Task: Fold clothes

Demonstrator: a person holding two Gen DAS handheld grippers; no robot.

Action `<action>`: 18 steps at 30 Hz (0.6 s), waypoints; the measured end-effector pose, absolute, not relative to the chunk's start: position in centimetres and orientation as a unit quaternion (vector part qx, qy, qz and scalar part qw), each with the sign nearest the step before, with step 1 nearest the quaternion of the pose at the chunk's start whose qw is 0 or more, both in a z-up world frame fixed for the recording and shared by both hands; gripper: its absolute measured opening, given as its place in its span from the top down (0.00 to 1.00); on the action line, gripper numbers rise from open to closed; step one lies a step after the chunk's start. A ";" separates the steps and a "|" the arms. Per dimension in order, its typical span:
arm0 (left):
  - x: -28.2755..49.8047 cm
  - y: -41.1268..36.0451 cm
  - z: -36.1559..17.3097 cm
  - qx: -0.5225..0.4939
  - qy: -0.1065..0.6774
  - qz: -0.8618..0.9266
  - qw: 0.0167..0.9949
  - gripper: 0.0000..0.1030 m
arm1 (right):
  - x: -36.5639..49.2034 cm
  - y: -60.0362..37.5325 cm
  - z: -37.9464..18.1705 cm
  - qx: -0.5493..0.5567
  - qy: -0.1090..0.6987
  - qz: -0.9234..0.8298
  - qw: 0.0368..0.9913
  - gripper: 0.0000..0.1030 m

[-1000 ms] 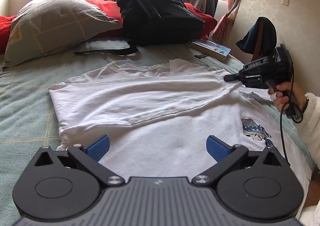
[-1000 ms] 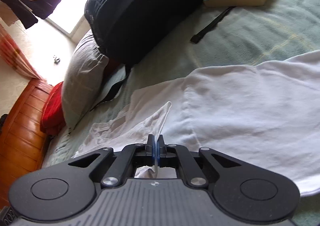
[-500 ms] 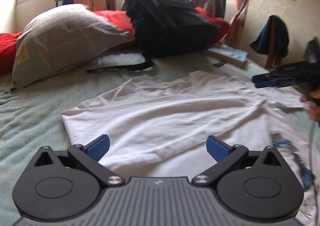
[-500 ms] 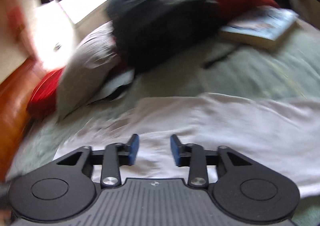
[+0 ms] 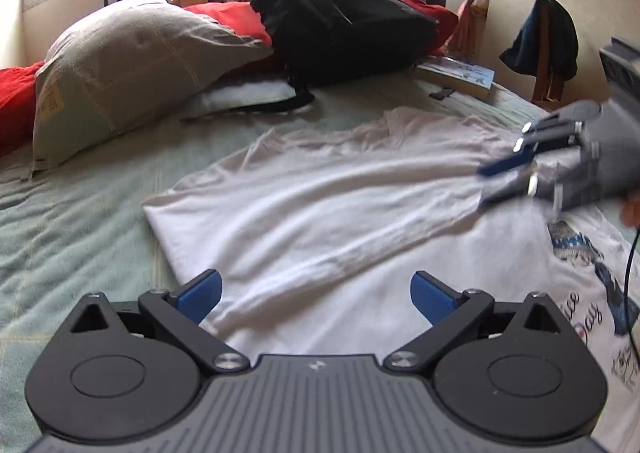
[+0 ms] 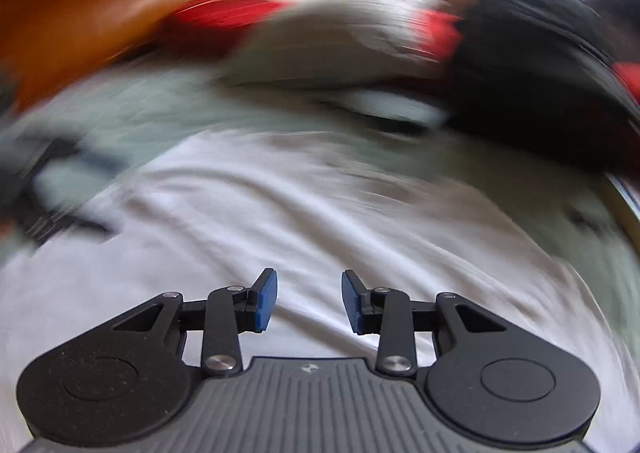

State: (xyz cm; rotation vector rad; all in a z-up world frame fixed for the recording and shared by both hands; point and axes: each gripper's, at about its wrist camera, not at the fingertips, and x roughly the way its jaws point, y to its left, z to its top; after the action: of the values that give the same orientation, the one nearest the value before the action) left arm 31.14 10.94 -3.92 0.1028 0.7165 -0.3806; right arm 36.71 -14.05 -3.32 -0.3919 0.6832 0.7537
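Note:
A white T-shirt (image 5: 328,209) with a small blue print on its right part lies spread on the green bedspread (image 5: 80,221), one side folded over the body. My left gripper (image 5: 316,297) hovers wide open over the shirt's near edge, holding nothing. My right gripper (image 5: 486,185) shows blurred at the right of the left wrist view, just above the folded sleeve. In the right wrist view the right gripper (image 6: 308,305) is open and empty above the T-shirt (image 6: 320,221); that view is heavily motion-blurred.
At the head of the bed sit a grey pillow (image 5: 132,61), red cushions (image 5: 228,13), a black backpack (image 5: 336,21) and a book (image 5: 456,75). A chair with dark clothing (image 5: 548,41) stands by the right wall. A person's fingers (image 5: 632,209) show at the right edge.
My right gripper let go of the shirt's sleeve, opened and swung left across the shirt. My left gripper stayed open and shifted a little toward the right.

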 end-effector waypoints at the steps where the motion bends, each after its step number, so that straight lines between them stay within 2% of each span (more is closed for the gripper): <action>1: 31.1 11.0 -3.9 0.046 0.348 -0.186 0.918 0.03 | 36.1 -12.4 -3.9 -0.232 0.314 0.370 0.843 0.61; 4: 30.7 11.2 -4.2 0.036 0.351 -0.187 0.917 0.03 | 35.1 -9.5 -5.8 -0.333 0.278 0.369 0.822 0.61; 7: 30.8 11.4 -4.0 0.029 0.347 -0.187 0.918 0.03 | 35.0 -8.8 -6.2 -0.358 0.260 0.370 0.817 0.64; 8: 30.8 11.5 -3.9 0.027 0.346 -0.188 0.919 0.03 | 35.0 -8.8 -6.2 -0.360 0.259 0.372 0.815 0.70; 9: 30.9 11.6 -3.9 0.025 0.345 -0.188 0.919 0.03 | 35.1 -8.7 -6.2 -0.362 0.258 0.374 0.814 0.93; 10: 30.9 11.6 -3.8 0.023 0.344 -0.188 0.920 0.03 | 35.1 -8.6 -6.3 -0.364 0.257 0.376 0.812 0.93; 14: 31.2 11.9 -3.6 0.015 0.339 -0.187 0.922 0.03 | 35.2 -10.0 -5.4 -0.332 0.283 0.405 0.803 0.90; 16: 32.6 11.3 -3.4 0.016 0.334 -0.178 0.925 0.03 | 35.6 -10.7 -4.6 -0.294 0.301 0.417 0.805 0.85; 17: 33.4 10.9 -3.5 0.018 0.332 -0.175 0.927 0.03 | 35.8 -10.9 -4.1 -0.272 0.304 0.424 0.809 0.82; 18: 34.2 10.5 -3.6 0.021 0.330 -0.172 0.928 0.03 | 36.1 -11.2 -3.4 -0.248 0.302 0.429 0.814 0.70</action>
State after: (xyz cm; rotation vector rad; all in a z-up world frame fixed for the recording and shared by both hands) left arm 34.24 10.47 -3.60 0.0426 0.6766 -0.3520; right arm 36.09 -11.24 -3.45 -0.5296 0.6452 0.9152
